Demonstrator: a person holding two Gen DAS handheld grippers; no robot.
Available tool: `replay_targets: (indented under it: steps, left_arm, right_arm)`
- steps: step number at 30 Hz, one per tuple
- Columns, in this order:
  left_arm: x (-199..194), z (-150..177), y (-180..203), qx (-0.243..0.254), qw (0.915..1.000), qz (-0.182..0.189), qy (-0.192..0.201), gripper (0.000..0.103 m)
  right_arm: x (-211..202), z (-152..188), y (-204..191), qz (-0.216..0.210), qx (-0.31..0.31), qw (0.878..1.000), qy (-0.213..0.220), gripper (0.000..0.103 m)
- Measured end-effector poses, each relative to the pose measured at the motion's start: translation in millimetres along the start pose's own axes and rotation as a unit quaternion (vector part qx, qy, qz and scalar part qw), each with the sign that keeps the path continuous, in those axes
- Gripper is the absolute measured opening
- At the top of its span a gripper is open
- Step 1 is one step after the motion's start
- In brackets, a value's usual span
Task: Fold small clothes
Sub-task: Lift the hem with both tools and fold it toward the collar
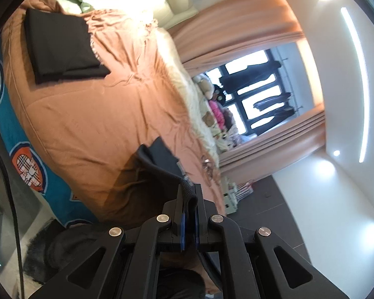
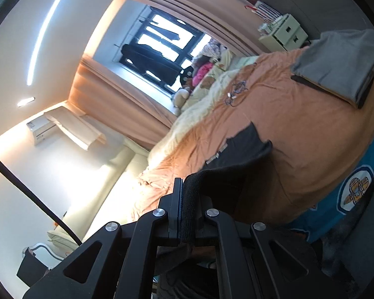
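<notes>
Orange bedspread (image 1: pixel 92 114), cream fur throw (image 1: pixel 187 79), curtained window (image 1: pixel 256 94), plush toys (image 2: pixel 197 74).

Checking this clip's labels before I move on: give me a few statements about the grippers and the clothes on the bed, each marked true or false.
1. The left gripper is shut on the dark garment. True.
2. The right gripper is open and holds nothing. False: it pinches a ribbed edge of the dark garment.
3. A folded black garment lies on the orange bedcover. True.
4. The folded grey garment lies on the floor. False: it rests on the orange bedcover.
5. The curtains cover the window fully. False: they are drawn aside.
</notes>
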State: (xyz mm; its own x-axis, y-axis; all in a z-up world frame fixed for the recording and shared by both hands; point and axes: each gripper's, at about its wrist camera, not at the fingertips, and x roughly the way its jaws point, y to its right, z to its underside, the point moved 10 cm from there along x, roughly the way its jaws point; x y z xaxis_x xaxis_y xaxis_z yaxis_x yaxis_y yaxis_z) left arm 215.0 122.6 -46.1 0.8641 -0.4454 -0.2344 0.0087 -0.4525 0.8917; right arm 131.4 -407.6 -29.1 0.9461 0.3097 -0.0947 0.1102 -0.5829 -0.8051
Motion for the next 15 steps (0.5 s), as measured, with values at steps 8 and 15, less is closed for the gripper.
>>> replay_targets:
  steps: [8, 15]
  left_arm:
    - [-5, -9, 33, 0.025, 0.9994, 0.021, 0.006, 0.005]
    - [36, -28, 39, 0.03, 0.9995, 0.007, -0.007, 0.005]
  right_arm:
    - [27, -10, 21, -0.011, -0.01, 1.0, 0.003, 0.001]
    - [70, -40, 53, 0.0, 0.017, 1.0, -0.005, 0.001]
